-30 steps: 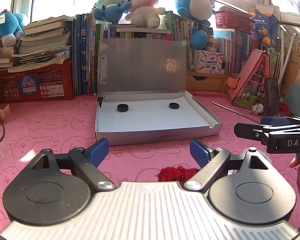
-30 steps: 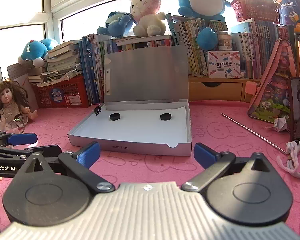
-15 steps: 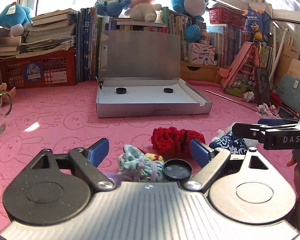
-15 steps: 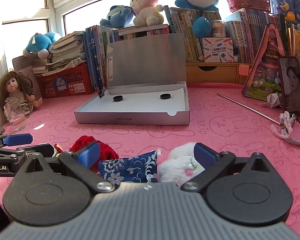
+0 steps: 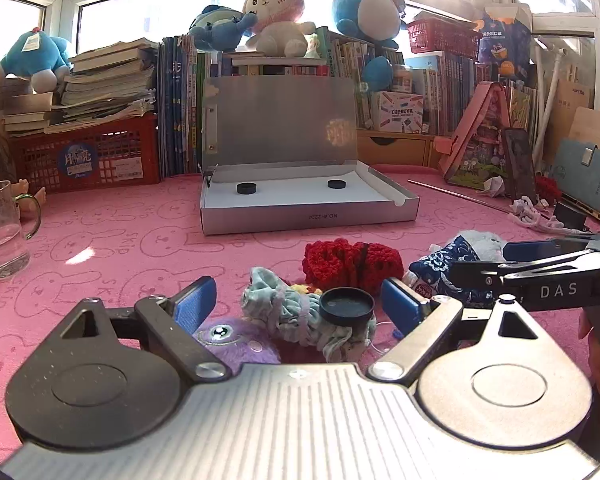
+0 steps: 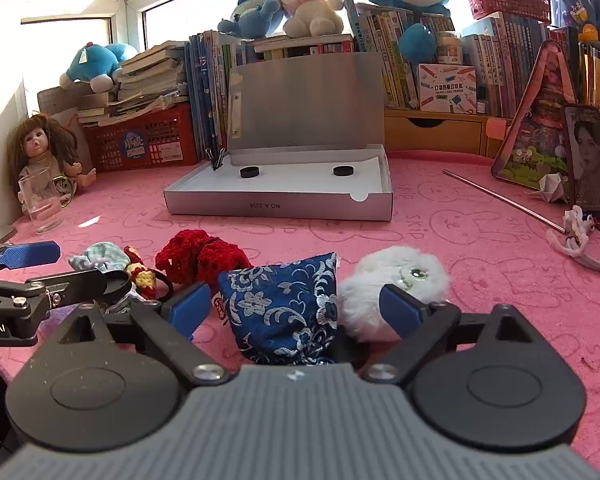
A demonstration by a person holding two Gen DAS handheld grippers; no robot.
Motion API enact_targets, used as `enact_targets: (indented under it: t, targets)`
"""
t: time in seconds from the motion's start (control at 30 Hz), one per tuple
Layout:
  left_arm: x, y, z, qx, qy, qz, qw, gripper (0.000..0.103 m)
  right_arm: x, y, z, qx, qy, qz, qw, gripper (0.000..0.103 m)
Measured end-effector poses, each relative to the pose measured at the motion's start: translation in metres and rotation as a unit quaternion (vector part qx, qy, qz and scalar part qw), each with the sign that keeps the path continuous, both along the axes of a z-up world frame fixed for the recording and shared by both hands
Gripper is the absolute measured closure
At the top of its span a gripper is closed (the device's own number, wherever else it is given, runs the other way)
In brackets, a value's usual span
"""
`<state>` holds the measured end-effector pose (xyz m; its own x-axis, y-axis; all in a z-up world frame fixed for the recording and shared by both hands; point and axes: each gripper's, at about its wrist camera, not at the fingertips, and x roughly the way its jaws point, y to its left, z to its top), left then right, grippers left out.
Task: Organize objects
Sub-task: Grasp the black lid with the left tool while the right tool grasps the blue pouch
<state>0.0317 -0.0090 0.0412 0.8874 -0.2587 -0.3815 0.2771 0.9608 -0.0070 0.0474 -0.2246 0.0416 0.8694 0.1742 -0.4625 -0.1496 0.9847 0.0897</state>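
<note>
1. Clutter lies in a loose heap on the pink rabbit-print tablecloth (image 6: 460, 248), near our edge of it: a pale green gathered fabric scrunchie (image 5: 288, 312) with a small black round cap (image 5: 347, 306) resting on it, a red crocheted knit piece (image 5: 352, 260), a dark blue brocade pouch with white flowers (image 6: 284, 308) and a white fluffy pom-pom with a shiny eye (image 6: 396, 280).

2. We hold the left gripper (image 5: 296, 304) with its jaws standing wide around the scrunchie and cap, the blue pads touching neither.

3. Our right gripper (image 6: 296, 306) has its jaws closing; the brocade pouch sits between them with the pom-pom just beside the right pad, and no pad presses on the cloth yet.

4. We judge the step in hand to be the first pick, with everything bound for the shallow grey cardboard box with its lid propped open (image 6: 280, 206), well beyond the heap and holding only two black discs.

5. For the right side, we should centre on the pouch's bulk so the pom-pom fur is not pinched along with it.

6. For the left side, the cap may slide off when the scrunchie lifts, so we would take one or the other, low and square.

7. Something purple and furry shows under the left gripper; we cannot tell what it is.
</note>
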Motion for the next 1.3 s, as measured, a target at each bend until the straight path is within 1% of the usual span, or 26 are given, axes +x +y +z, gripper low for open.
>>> enact_targets:
  t: [0.1,0.13,0.17,0.2,0.27,0.37,0.47,0.53,0.6,0.77,0.83,0.87,0.97,1.0,1.1,1.17,1.3]
  targets:
    - [-0.006,-0.006,0.002,0.001,-0.008,-0.015,0.9999,0.015,-0.004,0.003,0.0,-0.002,-0.005,0.005,1.0,0.018]
    - [-0.006,-0.009,0.003,0.001,-0.009,-0.02,0.9998,0.018,-0.005,0.003,0.0,-0.002,-0.004,0.007,1.0,0.019]
    - [-0.007,-0.011,0.003,0.0,-0.008,-0.025,0.9997,0.024,-0.006,0.005,0.0,-0.005,-0.004,0.01,1.0,0.022]
    - [-0.007,-0.013,0.002,0.001,-0.005,-0.032,0.9995,0.026,-0.008,0.006,0.0,-0.008,-0.006,0.012,1.0,0.023]
    - [-0.007,-0.017,0.001,0.003,-0.002,-0.038,0.9993,0.037,-0.01,0.007,0.0,-0.013,-0.009,0.012,1.0,0.025]
    - [-0.006,-0.022,-0.003,0.005,0.005,-0.042,0.9991,0.046,-0.014,0.004,-0.001,-0.012,-0.013,-0.001,1.0,0.03]
    - [-0.004,-0.023,-0.006,0.008,0.01,-0.042,0.999,0.051,-0.018,-0.002,-0.003,-0.009,-0.013,-0.021,1.0,0.037]
    - [-0.002,-0.023,-0.008,0.008,0.014,-0.041,0.999,0.051,-0.02,-0.008,-0.004,-0.007,-0.01,-0.033,0.999,0.039]
    - [0.0,-0.023,-0.011,0.01,0.017,-0.04,0.999,0.051,-0.022,-0.01,-0.005,-0.009,-0.008,-0.035,0.999,0.044]
    - [0.002,-0.027,-0.014,0.016,0.014,-0.041,0.9989,0.051,-0.023,0.003,-0.006,-0.028,-0.011,-0.003,1.0,0.044]
    - [0.005,-0.029,-0.015,0.02,0.013,-0.04,0.9989,0.051,-0.019,0.01,-0.008,-0.038,-0.009,0.002,0.999,0.043]
    - [0.006,-0.029,-0.015,0.02,0.012,-0.038,0.999,0.051,-0.016,0.012,-0.009,-0.041,-0.007,0.002,0.999,0.042]
    - [0.009,-0.029,-0.016,0.02,0.01,-0.033,0.9992,0.05,-0.01,0.015,-0.013,-0.043,-0.002,0.0,0.999,0.032]
    - [0.01,-0.03,-0.016,0.019,0.01,-0.032,0.9993,0.05,-0.009,0.016,-0.013,-0.045,-0.001,-0.001,0.999,0.031]
    - [0.012,-0.03,-0.017,0.018,0.007,-0.026,0.9995,0.047,-0.005,0.018,-0.015,-0.052,-0.001,-0.004,0.999,0.03]
    - [0.014,-0.03,-0.016,0.016,0.006,-0.028,0.9995,0.038,-0.002,0.018,-0.017,-0.05,0.001,-0.005,0.999,0.03]
    - [0.016,-0.031,-0.015,0.013,0.003,-0.022,0.9997,0.035,0.002,0.015,-0.02,-0.034,0.012,-0.004,0.999,0.03]
